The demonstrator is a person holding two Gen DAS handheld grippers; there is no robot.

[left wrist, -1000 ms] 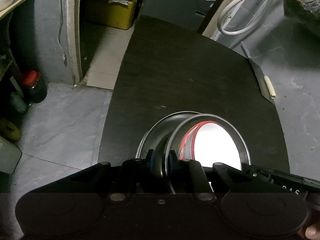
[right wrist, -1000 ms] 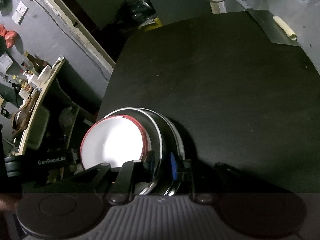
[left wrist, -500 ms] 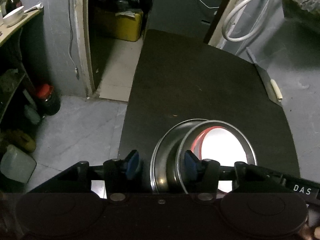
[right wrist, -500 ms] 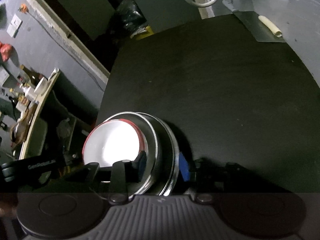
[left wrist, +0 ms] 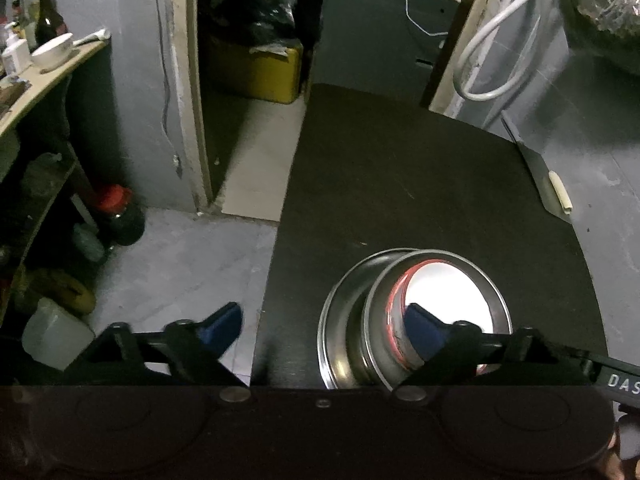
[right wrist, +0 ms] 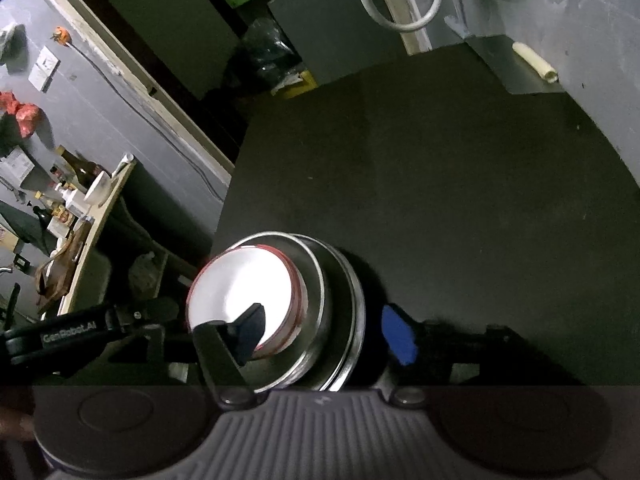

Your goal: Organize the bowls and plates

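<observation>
— On the black table (left wrist: 420, 184), near its front left corner, what do you see?

— A stack (left wrist: 412, 312) of dishes. At the bottom is a steel plate (right wrist: 352, 300), in it sits a steel bowl (right wrist: 312, 280), and inside that one a white bowl (right wrist: 244, 284) with a red rim. The stack stands on the table by itself; nothing lifts it.

— And the left gripper (left wrist: 320, 328)?

— Its jaws are opening and already stand far apart. One blue pad (left wrist: 222, 326) hangs over the grey floor beside the table edge, well away from the stack. The other pad is in front of the white bowl, above the rim; I cannot tell if it touches something, but it does not press.

— The right gripper (right wrist: 324, 336)?

— Also opening. The rims of the stack are between its jaws, but the outer blue pad (right wrist: 396, 340) is clearly apart from the steel plate, with a dark gap between. The inner pad is above the white bowl

— Anything else on the table?

— At the far right corner lies a grey sheet (right wrist: 516, 68) with a small pale roll (right wrist: 536, 62) on it, well apart from the stack
</observation>
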